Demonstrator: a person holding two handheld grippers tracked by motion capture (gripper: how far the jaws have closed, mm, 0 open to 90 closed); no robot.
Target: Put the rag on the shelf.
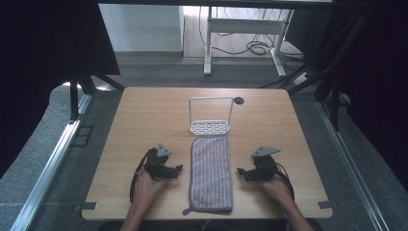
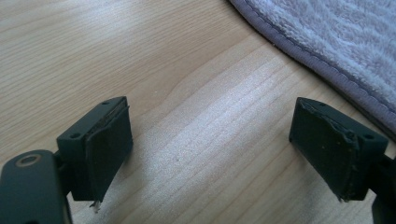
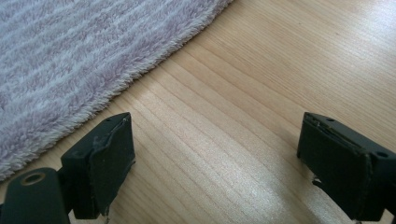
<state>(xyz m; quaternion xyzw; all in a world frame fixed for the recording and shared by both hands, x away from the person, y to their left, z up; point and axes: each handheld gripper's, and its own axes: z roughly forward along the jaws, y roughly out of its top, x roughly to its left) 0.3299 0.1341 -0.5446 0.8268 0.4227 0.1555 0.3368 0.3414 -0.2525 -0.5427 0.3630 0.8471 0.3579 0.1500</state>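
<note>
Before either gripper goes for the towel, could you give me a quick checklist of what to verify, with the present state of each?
1. Left gripper open, nothing between its jaws: ok.
2. Right gripper open, nothing between its jaws: ok.
3. Towel lying flat between the grippers, touched by neither: ok.
4. White rack standing upright just beyond the towel's far end: ok.
5. Bare table beside each long edge of the towel: ok.
6. Whether the towel is folded double: cannot tell.

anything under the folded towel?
The striped purple-grey terry towel lies flat on the light wooden table, with no visible bulge. The tabletop directly beneath it is covered, so that can't be confirmed.
</note>
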